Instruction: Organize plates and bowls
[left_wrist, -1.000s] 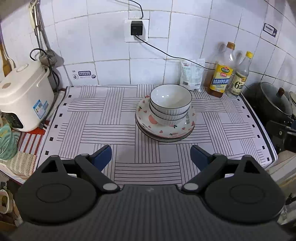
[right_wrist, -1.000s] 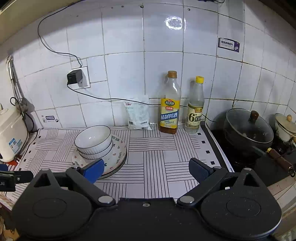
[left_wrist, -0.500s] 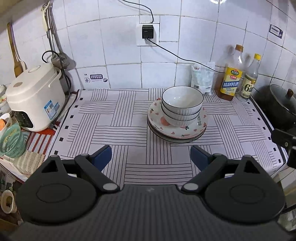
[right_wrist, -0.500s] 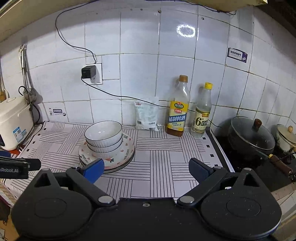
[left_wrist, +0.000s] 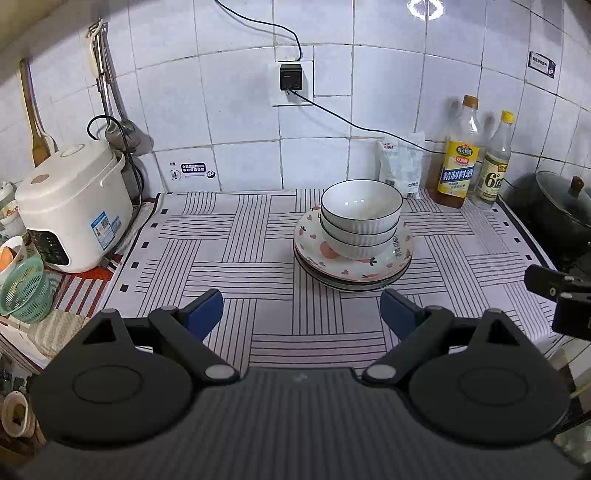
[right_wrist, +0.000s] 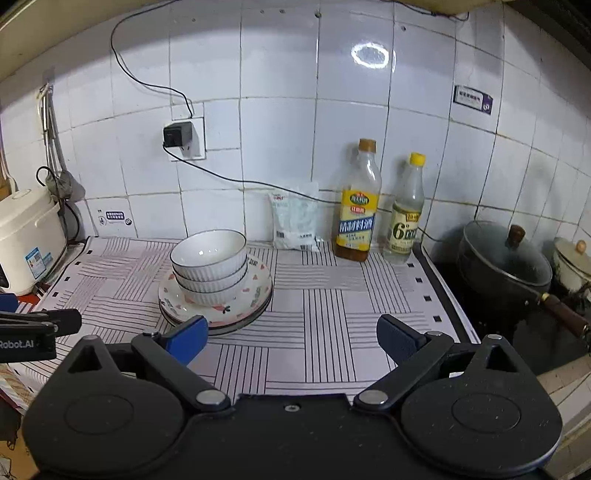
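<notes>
bowls (left_wrist: 361, 206): white, ribbed, dark rims | plates (left_wrist: 391, 258): white, pink hearts | cloth (left_wrist: 229, 254): white, black stripes

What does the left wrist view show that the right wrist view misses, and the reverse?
Only the left wrist view shows the green basket beside the rice cooker and a wooden spatula on the wall. Only the right wrist view shows the small lidded cream pot past the dark pot. Both show the stacked bowls on the plates, two bottles and a white packet against the tiles, and open, empty tongs: left tongs, right tongs.
</notes>
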